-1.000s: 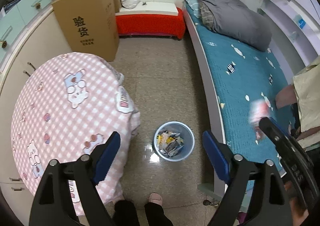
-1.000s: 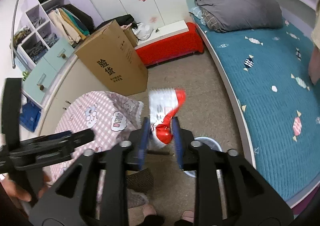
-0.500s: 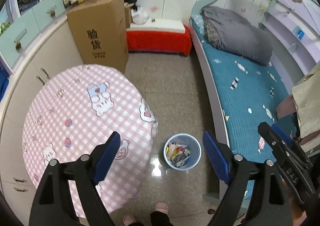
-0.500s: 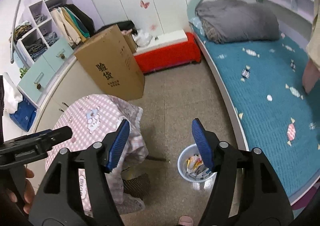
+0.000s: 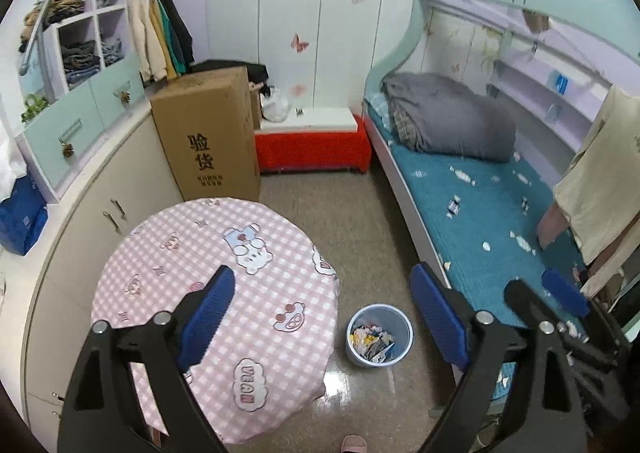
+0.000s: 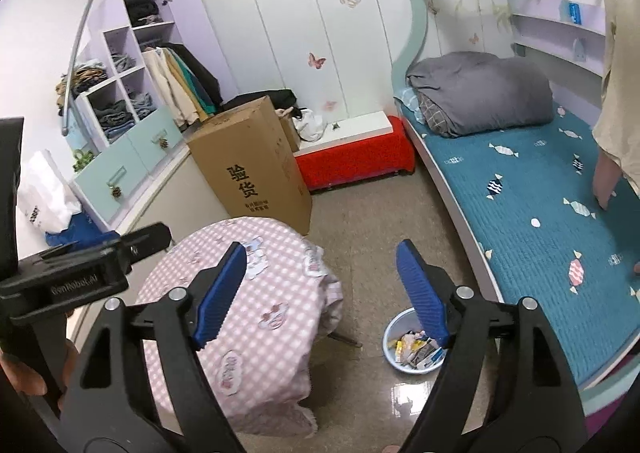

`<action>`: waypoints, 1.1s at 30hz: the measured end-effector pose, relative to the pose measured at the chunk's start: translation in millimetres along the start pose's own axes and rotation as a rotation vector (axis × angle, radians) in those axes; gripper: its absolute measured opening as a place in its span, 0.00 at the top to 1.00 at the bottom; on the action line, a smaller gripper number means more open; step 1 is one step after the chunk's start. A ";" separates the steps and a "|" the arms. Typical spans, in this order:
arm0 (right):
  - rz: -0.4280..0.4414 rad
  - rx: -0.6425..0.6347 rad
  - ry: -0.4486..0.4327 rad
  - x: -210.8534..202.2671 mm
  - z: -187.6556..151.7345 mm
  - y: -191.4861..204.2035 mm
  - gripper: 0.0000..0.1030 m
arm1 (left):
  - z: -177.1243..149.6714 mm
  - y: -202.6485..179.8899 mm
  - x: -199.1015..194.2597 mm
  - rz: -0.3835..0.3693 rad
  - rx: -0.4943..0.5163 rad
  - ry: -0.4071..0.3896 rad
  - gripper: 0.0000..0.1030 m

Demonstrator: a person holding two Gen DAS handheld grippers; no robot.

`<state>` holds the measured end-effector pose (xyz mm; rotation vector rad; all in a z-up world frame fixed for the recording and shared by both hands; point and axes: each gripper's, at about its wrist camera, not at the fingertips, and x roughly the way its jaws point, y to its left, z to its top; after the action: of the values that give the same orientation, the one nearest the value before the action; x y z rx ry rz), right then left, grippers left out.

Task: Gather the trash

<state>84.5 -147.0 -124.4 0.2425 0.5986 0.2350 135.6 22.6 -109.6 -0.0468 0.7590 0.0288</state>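
On the floor between the table (image 5: pixel 224 273) and the bed (image 5: pixel 472 205), the bin (image 5: pixel 379 334) holds the trash (image 5: pixel 372 339), while the left gripper (image 5: pixel 324 317) and right gripper (image 6: pixel 320 293) both hang wide open, empty.

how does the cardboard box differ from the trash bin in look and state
The cardboard box is tall, brown and rectangular with black printed characters; the trash bin is low, round and pale blue. The box stands against the cabinets behind the round table; the bin sits on open floor between table and bed. The box's contents are hidden; the bin's open top shows wrappers. Both stand upright on the floor.
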 end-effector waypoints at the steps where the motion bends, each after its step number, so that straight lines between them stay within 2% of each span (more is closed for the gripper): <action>1: -0.005 -0.008 -0.006 -6.1 -2.3 6.1 0.25 | -3.5 6.2 -13.9 0.005 -0.002 -0.023 0.12; 8: -0.017 -0.055 -0.084 -51.2 -22.1 49.8 0.21 | -26.9 32.9 -76.1 0.006 0.034 -0.112 0.08; 16: -0.044 -0.093 -0.153 -86.4 -43.5 79.4 0.16 | -57.1 56.2 -121.7 0.009 0.051 -0.194 0.07; 24: -0.076 -0.138 -0.226 -116.9 -59.1 101.8 0.11 | -72.1 65.8 -145.7 -0.004 0.053 -0.247 0.07; 33: -0.099 -0.147 -0.229 -127.2 -62.7 106.5 0.11 | -81.7 69.6 -159.2 -0.002 0.038 -0.290 0.07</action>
<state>-69.4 -73.0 -76.7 0.0960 0.3628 0.1521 -39.0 86.3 -61.4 -0.0070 0.4694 0.0193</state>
